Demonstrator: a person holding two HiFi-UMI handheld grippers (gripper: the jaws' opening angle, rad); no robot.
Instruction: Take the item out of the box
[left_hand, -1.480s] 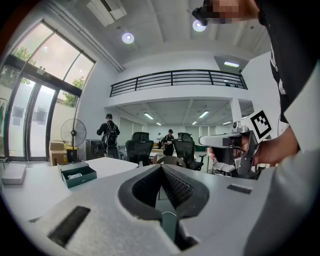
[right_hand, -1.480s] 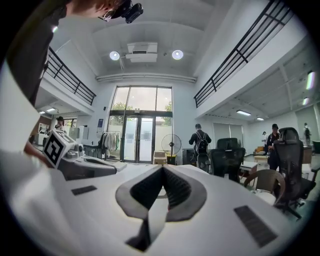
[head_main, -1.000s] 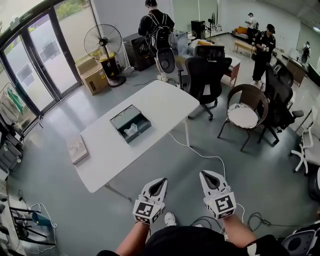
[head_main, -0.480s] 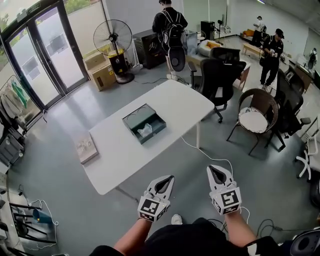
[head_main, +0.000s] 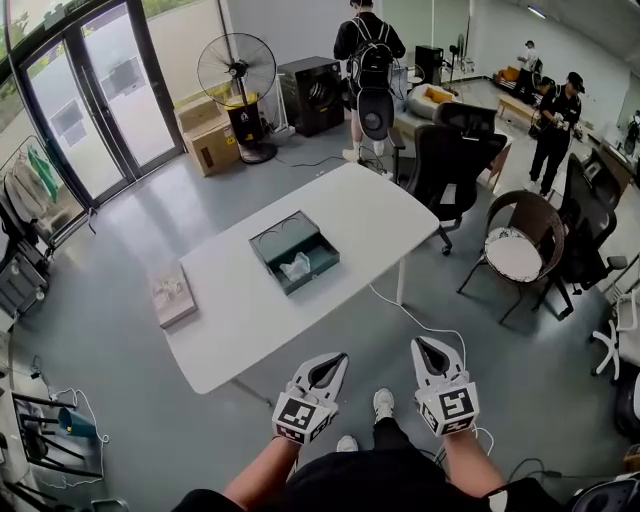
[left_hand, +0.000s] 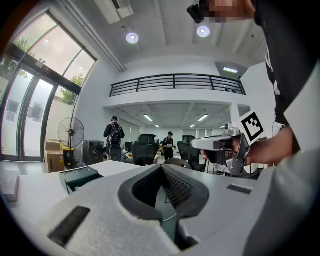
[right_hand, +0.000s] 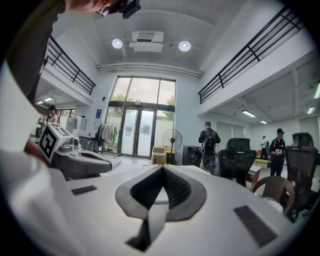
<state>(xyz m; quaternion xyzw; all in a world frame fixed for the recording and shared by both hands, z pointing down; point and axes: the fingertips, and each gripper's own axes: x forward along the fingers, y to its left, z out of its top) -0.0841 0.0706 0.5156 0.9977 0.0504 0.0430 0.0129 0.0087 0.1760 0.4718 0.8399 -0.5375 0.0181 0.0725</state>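
L gripper (head_main: 335, 357) & R gripper (head_main: 425, 345) are held side by side, roughly level, over grey floor (head_main: 120, 340), short of the near edge of the white table (head_main: 350, 205). Both are clenched w/ nothing grasped: in each gripper view the jaw tips are seen pressed together. The box (head_main: 262, 240), dark green & open-topped, is set near the table's middle, well apart from both grippers. The item (head_main: 296, 266), white & crumpled-looking, is lodged inside it. A flat tan slab (head_main: 172, 294) is laid at the table's left end.

Left claw (head_main: 338, 357), right claw (head_main: 421, 345): both closed, empty, level, side by side.
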